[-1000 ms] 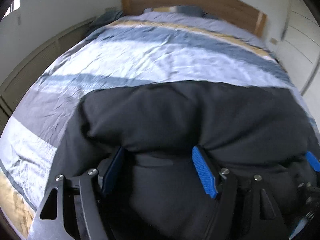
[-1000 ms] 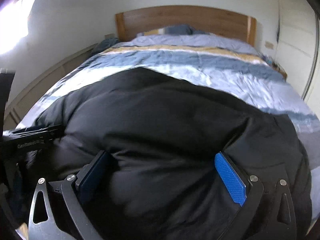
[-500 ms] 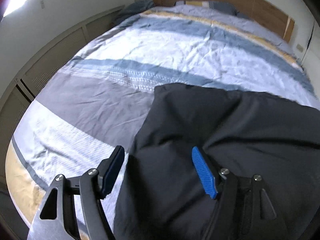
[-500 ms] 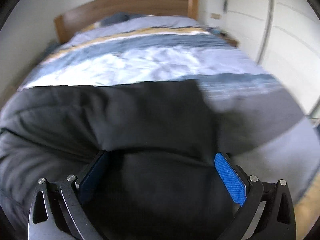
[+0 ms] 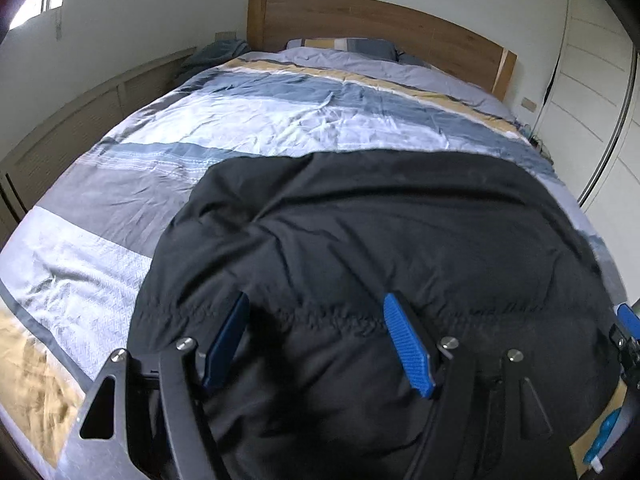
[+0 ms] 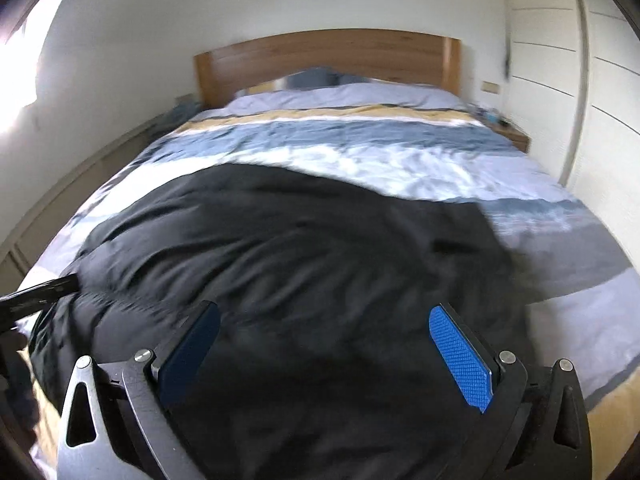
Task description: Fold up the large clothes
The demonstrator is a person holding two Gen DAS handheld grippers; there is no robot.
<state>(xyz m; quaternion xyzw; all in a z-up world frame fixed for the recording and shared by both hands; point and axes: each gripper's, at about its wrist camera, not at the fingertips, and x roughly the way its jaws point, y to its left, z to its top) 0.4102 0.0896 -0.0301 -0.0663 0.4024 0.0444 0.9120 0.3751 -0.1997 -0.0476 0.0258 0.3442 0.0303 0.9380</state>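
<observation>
A large black padded jacket (image 5: 380, 220) lies spread over the near part of the bed, its far edge straight across the striped duvet (image 5: 280, 120). My left gripper (image 5: 316, 308) hovers open above the jacket's near left part, with the blue pads wide apart and only flat fabric under them. In the right wrist view the same jacket (image 6: 280, 240) fills the lower half. My right gripper (image 6: 324, 312) is open over it too. The right gripper's blue tip (image 5: 626, 320) shows at the left view's right edge, and the left gripper's black frame (image 6: 36, 296) at the right view's left edge.
The bed has a wooden headboard (image 5: 360, 20) and a striped pillow (image 5: 340, 45). A low slatted cabinet (image 5: 80, 120) runs along the left wall. White wardrobe doors (image 6: 580, 100) stand close on the right, with a small bedside table (image 6: 516, 136) beside them.
A second ago a bulge of jacket sat between each pair of jaws. Both views swung outward, then back to centre. The jacket now lies flatter, with nothing pinched.
</observation>
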